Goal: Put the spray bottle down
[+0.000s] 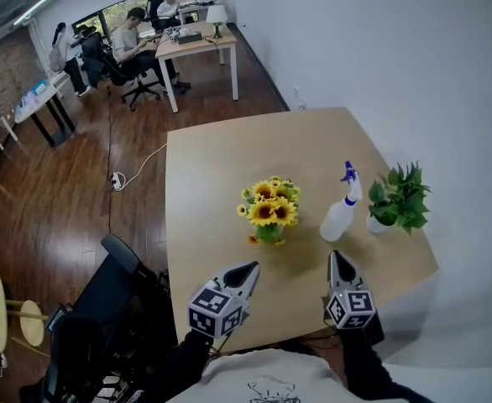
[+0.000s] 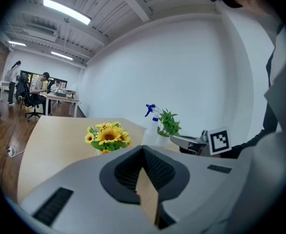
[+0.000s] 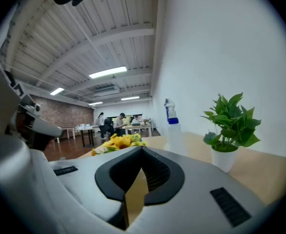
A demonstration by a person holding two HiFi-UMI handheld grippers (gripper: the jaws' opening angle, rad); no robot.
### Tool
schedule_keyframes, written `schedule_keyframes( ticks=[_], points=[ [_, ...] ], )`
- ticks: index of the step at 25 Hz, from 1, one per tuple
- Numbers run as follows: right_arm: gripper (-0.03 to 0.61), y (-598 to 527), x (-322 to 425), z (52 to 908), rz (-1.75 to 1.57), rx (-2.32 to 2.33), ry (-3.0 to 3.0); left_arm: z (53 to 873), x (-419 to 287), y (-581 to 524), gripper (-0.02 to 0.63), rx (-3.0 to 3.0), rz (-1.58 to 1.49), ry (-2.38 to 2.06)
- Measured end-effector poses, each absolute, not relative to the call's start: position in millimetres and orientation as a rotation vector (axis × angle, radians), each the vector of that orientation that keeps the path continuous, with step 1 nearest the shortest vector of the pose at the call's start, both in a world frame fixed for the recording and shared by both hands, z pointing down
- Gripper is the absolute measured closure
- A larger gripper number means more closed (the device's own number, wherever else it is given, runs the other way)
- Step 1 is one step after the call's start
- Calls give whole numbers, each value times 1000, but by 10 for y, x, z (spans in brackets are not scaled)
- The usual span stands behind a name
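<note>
The white spray bottle [image 1: 340, 215] with a blue trigger head stands upright on the wooden table [image 1: 221, 166], between the sunflower pot [image 1: 269, 211] and a small green plant [image 1: 399, 198]. Nothing holds it. My right gripper [image 1: 336, 258] sits near the table's front edge, just in front of the bottle and apart from it, with its jaws shut and empty. In the right gripper view the bottle [image 3: 174, 129] stands ahead of the closed tips [image 3: 142, 150]. My left gripper [image 1: 251, 268] hovers in front of the sunflowers, also shut and empty [image 2: 143, 149]. The left gripper view shows the bottle [image 2: 151, 126] behind the flowers.
A white wall runs along the table's right side. A black office chair [image 1: 112, 288] stands at the table's near left corner. A power strip and cable [image 1: 118, 179] lie on the wooden floor. Desks with seated people [image 1: 197, 42] are far back.
</note>
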State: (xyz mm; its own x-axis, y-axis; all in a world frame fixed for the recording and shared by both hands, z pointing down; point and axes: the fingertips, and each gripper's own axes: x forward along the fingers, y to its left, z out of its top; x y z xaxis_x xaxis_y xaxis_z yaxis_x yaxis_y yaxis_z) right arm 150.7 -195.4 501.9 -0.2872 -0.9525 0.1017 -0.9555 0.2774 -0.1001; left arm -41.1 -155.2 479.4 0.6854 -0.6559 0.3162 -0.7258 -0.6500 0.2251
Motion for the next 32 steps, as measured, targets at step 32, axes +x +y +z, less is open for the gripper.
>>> schedule_keyframes(
  ticks=[32],
  points=[
    [597,-1749,911,4417,266,1512,-2697,4553,-185,-1422,621,2631,260,-1075]
  ],
)
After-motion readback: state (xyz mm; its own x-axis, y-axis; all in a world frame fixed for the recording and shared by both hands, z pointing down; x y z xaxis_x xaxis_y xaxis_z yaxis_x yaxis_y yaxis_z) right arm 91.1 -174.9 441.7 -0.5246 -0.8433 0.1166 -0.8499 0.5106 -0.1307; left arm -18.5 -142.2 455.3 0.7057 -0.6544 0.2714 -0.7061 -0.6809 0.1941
